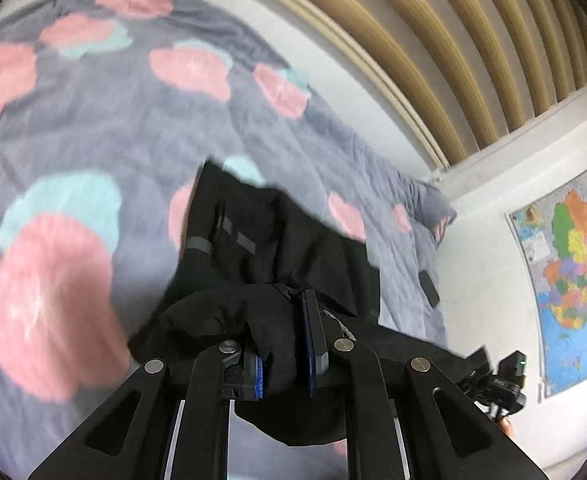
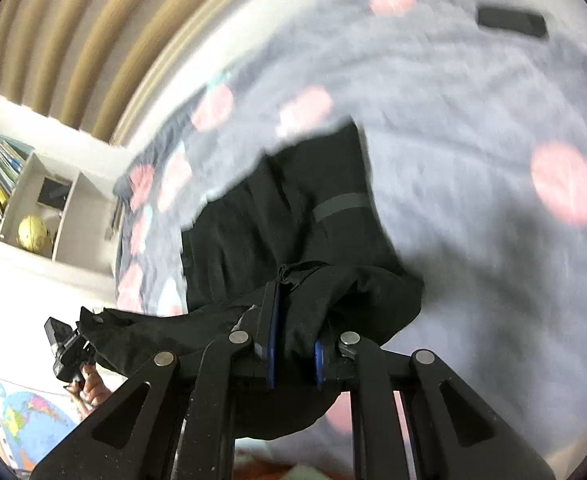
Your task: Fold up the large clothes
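Note:
A black garment with grey reflective strips (image 1: 261, 236) hangs over a bed with a grey flowered cover (image 1: 93, 120). My left gripper (image 1: 289, 344) is shut on a bunched edge of the garment, held above the bed. In the right wrist view the same black garment (image 2: 293, 216) hangs down from my right gripper (image 2: 295, 344), which is shut on another bunched edge. A stretch of cloth runs between the two grippers. The right gripper also shows in the left wrist view (image 1: 501, 380), and the left gripper shows in the right wrist view (image 2: 67, 354).
A black phone (image 2: 511, 20) lies on the bed cover (image 2: 473, 120); it also shows in the left wrist view (image 1: 429, 288). A slatted headboard (image 1: 433, 40) and a wall map (image 1: 569, 272) stand behind. A white bookshelf with a globe (image 2: 33, 232) is at the left.

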`<state>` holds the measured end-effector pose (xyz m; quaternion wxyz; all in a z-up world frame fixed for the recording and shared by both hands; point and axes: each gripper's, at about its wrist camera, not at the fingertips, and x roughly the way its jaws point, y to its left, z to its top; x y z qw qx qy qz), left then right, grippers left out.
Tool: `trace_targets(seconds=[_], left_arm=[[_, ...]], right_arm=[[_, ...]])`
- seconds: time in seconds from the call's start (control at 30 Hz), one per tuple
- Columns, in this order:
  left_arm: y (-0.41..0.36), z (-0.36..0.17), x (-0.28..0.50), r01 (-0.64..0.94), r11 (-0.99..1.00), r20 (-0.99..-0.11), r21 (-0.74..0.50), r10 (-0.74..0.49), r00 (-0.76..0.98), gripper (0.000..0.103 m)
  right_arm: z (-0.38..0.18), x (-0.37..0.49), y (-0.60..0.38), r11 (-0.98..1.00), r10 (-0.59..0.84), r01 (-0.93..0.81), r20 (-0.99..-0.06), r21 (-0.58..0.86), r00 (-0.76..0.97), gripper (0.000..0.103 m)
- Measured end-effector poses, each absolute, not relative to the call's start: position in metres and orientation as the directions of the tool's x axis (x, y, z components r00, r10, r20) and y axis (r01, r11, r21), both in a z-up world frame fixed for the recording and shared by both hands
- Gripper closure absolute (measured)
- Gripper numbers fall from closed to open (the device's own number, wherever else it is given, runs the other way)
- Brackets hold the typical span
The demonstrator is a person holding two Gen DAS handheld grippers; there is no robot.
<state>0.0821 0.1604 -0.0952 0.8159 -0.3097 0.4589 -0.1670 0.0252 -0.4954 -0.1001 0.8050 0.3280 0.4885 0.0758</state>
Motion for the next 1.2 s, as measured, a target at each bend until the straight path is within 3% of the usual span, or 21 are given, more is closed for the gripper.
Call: trace_targets(seconds=[0.27, 0.5, 0.7, 0.97, 1.07, 1.2], left_arm=[[0.147, -0.085, 0.187, -0.056, 0.777, -0.659, -0.627, -0.492, 0.569, 0.087], [0.134, -0.182, 0.282, -0.231, 0.78, -0.779, -0.581, -0.452, 0.435, 0.086], [0.117, -0.267, 0.314, -0.303, 0.79, -0.839, -0.533, -0.45, 0.305, 0.083], [0.12, -0.278, 0.32, -0.243, 0.801, -0.833, -0.547, -0.49, 0.256, 0.081], [0.122, -0.258, 0.314, -0.177, 0.824, -0.833, -0.538, -0.488, 0.26, 0.08], [0.125, -0.224, 0.297, -0.077, 0.842, -0.826, -0.535, -0.501, 0.259, 0.072]], right_arm=[[-0.093, 0.152, -0.492, 0.813, 0.365, 0.206, -0.753, 0.544, 0.548, 0.086], [-0.18, 0.255, -0.479, 0.852, 0.308, 0.293, -0.868, 0.434, 0.391, 0.078], [-0.264, 0.291, -0.473, 0.834, 0.337, 0.36, -0.903, 0.417, 0.265, 0.076], [-0.278, 0.293, -0.481, 0.804, 0.393, 0.376, -0.886, 0.46, 0.245, 0.075], [-0.258, 0.285, -0.489, 0.791, 0.412, 0.372, -0.872, 0.486, 0.264, 0.069], [-0.215, 0.263, -0.503, 0.768, 0.435, 0.352, -0.839, 0.535, 0.327, 0.041]])
